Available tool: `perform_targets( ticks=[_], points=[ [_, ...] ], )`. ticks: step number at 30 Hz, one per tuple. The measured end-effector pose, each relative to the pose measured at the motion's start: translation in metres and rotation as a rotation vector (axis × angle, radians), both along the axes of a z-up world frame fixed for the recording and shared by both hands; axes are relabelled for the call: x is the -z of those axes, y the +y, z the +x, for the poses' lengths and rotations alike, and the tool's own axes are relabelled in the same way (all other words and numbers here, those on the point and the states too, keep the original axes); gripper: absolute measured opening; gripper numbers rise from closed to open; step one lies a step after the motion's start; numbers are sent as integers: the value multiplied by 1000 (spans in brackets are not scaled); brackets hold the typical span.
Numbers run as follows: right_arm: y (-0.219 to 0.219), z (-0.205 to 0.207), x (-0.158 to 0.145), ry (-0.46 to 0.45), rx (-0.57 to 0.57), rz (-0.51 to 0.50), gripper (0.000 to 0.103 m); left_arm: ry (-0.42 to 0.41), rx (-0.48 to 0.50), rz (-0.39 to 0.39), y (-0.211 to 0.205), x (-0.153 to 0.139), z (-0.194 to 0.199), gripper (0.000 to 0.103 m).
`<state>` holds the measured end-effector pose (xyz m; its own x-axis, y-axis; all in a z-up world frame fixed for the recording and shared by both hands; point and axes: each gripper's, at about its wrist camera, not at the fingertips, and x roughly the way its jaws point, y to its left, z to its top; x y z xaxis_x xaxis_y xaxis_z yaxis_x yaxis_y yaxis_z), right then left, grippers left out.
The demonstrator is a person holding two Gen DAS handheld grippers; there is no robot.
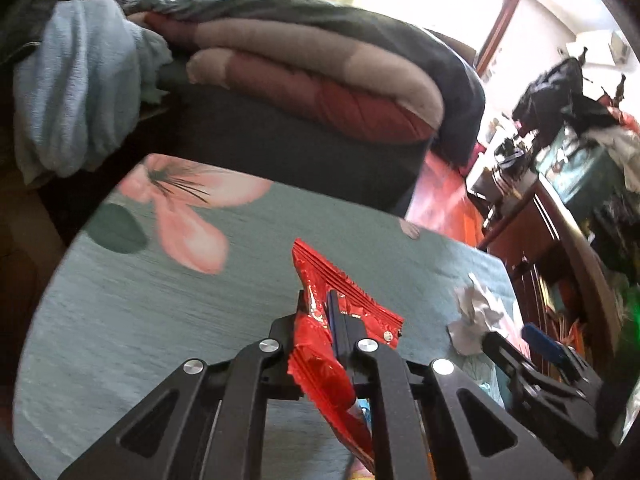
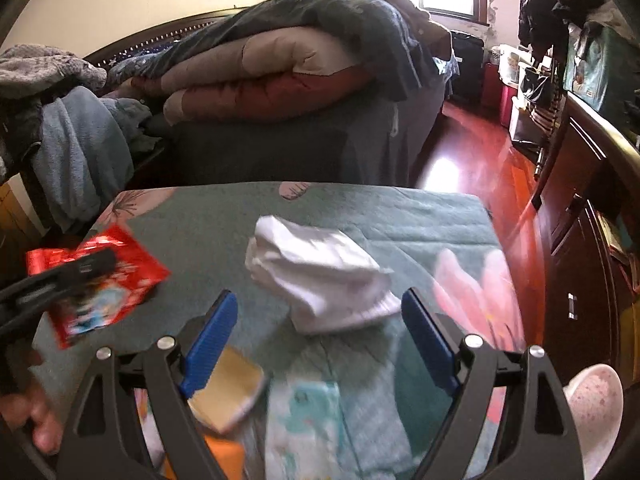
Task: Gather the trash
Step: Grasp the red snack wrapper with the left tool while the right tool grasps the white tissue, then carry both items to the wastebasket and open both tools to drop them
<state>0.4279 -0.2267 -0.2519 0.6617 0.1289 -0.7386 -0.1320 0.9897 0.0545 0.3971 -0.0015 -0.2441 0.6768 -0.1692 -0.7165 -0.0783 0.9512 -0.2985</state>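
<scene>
A crinkled red snack wrapper (image 1: 344, 296) stands up between the pads of my left gripper (image 1: 318, 300), which is shut on it just above the green flowered cloth (image 1: 120, 300). In the right wrist view the same wrapper (image 2: 120, 280) hangs at the left, blurred, in the left gripper (image 2: 100, 264). A crumpled white tissue (image 2: 316, 276) lies on the cloth, just ahead of the blue pads (image 2: 216, 332) of my right gripper (image 2: 320, 298), which is open and holds nothing. The left wrist view shows the tissue (image 1: 476, 316) at the right, with the right gripper (image 1: 520, 338) beside it.
A yellow packet (image 2: 232, 392) and a pale blue pack (image 2: 304, 420) lie under the right gripper. A speckled white bowl (image 2: 596, 404) sits at the lower right. Folded quilts (image 2: 280, 76) are piled behind the table, with a dark wooden cabinet (image 2: 580, 208) and red floor (image 2: 472, 160) to the right.
</scene>
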Motion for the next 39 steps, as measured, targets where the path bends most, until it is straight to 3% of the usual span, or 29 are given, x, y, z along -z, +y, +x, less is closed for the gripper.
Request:
perform_targets(
  ticks=[4,6,8,15,27,39],
  points=[
    [9,23,15,38,11,-10,85,-13,-50,-4,24,-5,-7,9],
    [9,31,22,51,25,-7,79,-13,-69,-8,34,-5,-10,9],
    [12,34,23,31,46,-49,63,-14,-82,-5,41,-6,-13,9],
    [-1,19,13,3,50,-27,57,-19,-103,22,50,-9,-25,10],
    [-20,-86,-36,-73,36,33,57,-68,-50,45,22,-37,-73,10],
    [-47,-183,-57,-101,60,60,57,-134,46,10,-17,-67,-128,11]
  ],
)
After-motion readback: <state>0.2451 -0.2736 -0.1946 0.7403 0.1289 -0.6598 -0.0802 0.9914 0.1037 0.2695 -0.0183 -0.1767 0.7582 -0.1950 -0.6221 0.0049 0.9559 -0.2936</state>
